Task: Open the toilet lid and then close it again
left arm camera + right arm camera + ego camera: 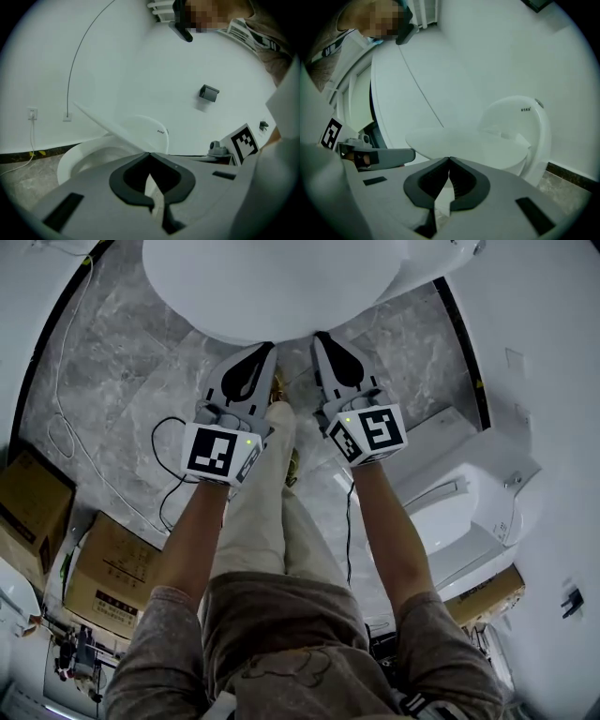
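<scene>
Under toilet lid (272,287) rim: left gripper (266,346), right gripper (320,337) fingers closed, gripping nothing; small print (526,109) beyond unreadable.

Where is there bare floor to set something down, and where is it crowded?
Free: marble floor left of the toilet lid, above the cardboard boxes, crossed by a black cable; a smaller patch between lid and second toilet. Crowded: lower left with boxes, and centre, under the person's legs.

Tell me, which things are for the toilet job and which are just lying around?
For the job: white oval toilet lid; left gripper; right gripper, both shut.
Lying about: brown cardboard boxes; black floor cable; second white toilet.
</scene>
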A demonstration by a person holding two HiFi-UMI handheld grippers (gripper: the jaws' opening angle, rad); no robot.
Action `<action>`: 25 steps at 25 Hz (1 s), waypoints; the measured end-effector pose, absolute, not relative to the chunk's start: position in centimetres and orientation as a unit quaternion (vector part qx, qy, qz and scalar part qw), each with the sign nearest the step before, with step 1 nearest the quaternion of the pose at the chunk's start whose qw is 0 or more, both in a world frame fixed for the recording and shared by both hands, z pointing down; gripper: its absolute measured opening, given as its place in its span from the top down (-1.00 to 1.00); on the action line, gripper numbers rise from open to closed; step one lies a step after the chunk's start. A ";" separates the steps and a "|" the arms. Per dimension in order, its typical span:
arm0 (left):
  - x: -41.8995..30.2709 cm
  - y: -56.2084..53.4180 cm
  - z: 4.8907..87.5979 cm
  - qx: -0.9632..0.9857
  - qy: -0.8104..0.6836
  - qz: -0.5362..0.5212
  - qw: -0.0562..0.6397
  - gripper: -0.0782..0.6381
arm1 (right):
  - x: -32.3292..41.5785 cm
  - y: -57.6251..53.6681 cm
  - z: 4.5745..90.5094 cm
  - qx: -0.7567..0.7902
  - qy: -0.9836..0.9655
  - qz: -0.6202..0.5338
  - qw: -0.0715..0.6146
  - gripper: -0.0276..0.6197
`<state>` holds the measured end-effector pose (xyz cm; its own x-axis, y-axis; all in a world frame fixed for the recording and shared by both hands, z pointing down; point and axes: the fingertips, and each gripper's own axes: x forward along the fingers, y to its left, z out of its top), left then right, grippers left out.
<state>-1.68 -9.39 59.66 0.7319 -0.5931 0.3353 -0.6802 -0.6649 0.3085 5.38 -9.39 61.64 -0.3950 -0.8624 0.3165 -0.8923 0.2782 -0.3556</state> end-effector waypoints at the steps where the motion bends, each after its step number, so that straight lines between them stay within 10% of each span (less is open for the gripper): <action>1: -1.0 -9.8 58.4 0.911 -0.346 0.096 0.204 0.76 | 6.0 -9.7 60.6 0.556 -0.795 0.242 0.022 0.83; 25: 19.5 -18.6 42.9 0.963 -0.187 0.097 0.168 0.76 | 22.6 -16.5 48.5 0.675 -0.688 0.263 -0.040 0.83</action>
<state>19.45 -18.62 42.90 0.9109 -0.3280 0.2503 -0.3933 -0.8736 0.2866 22.59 -16.49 48.54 -0.0866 -0.9501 0.2998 -0.9075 -0.0489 -0.4172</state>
